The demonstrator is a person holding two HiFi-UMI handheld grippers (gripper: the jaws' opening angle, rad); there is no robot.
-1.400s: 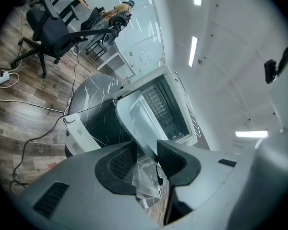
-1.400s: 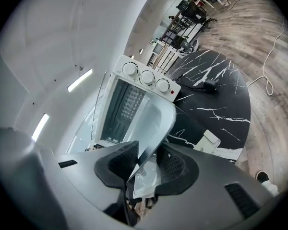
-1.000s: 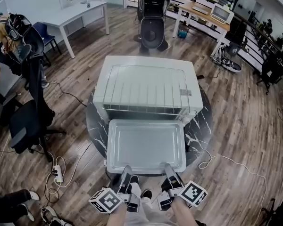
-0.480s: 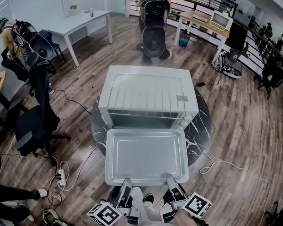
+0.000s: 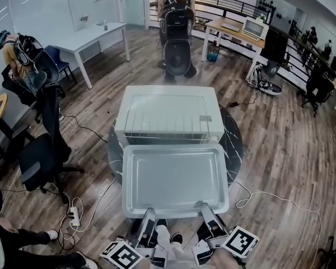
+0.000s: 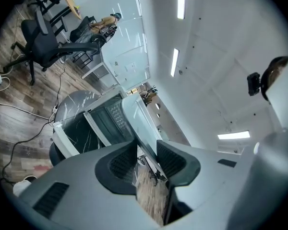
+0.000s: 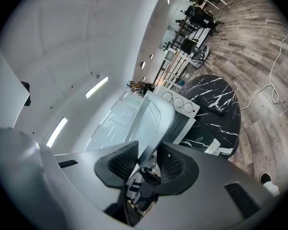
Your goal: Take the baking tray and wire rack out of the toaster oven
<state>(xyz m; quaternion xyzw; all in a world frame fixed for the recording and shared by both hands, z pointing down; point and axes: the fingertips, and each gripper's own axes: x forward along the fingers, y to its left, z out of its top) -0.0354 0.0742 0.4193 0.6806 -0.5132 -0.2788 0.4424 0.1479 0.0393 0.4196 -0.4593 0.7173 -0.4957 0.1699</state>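
Observation:
I hold the silver baking tray (image 5: 173, 178) flat in the air in front of the white toaster oven (image 5: 169, 102), above the table's near side. My left gripper (image 5: 150, 216) is shut on the tray's near rim at the left. My right gripper (image 5: 209, 212) is shut on that same rim at the right. The wire rack (image 5: 167, 114) appears to lie on top of the oven. In the left gripper view the tray (image 6: 137, 111) edge runs between the pads of the left gripper (image 6: 146, 159). In the right gripper view the tray (image 7: 156, 121) passes between the right gripper (image 7: 151, 163) jaws, with the oven (image 7: 185, 111) beyond.
The oven stands on a round black marble table (image 5: 235, 144). A black office chair (image 5: 39, 150) is at the left, with a power strip (image 5: 74, 214) and cables on the wood floor. A white cable (image 5: 280, 200) trails at the right. A person with a backpack (image 5: 173, 15) stands behind.
Both grippers have risen with the tray. The tray now looks larger and nearer to the head camera, and it covers the front of the oven.

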